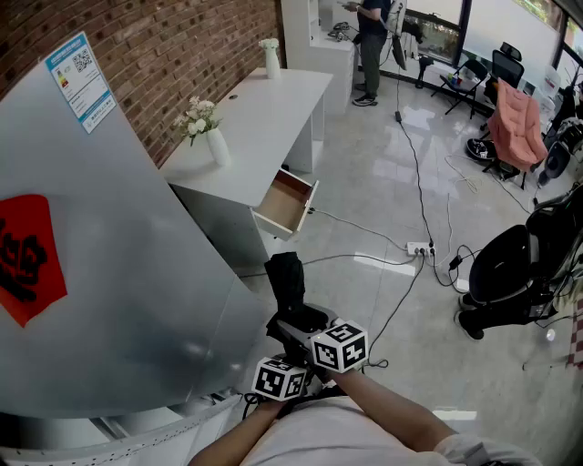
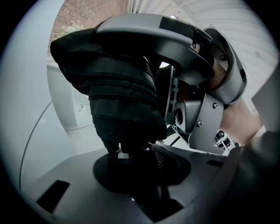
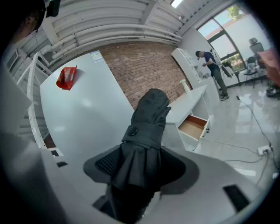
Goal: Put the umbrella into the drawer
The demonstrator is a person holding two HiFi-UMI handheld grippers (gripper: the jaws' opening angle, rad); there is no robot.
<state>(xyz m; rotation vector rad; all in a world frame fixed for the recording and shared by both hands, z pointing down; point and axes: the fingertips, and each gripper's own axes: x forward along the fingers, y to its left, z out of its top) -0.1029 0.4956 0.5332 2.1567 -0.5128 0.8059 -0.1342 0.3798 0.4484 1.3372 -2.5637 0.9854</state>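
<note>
A white bench (image 1: 264,109) stands along a red brick wall (image 1: 182,45). On the bench are a vase of white flowers (image 1: 205,127) and, at its far end, a white spray bottle (image 1: 271,56). Right of the bench, cables (image 1: 410,155) cross a glossy pale floor (image 1: 364,209) to a power strip (image 1: 420,248). Further right stand a black chair (image 1: 510,264), a pink-draped chair (image 1: 515,123) and bright windows (image 1: 510,23).

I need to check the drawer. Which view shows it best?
Head view: the drawer sticks out of the desk, inside visible. Right gripper view shows it smaller, past the umbrella. Left gripper view misses it.
</note>
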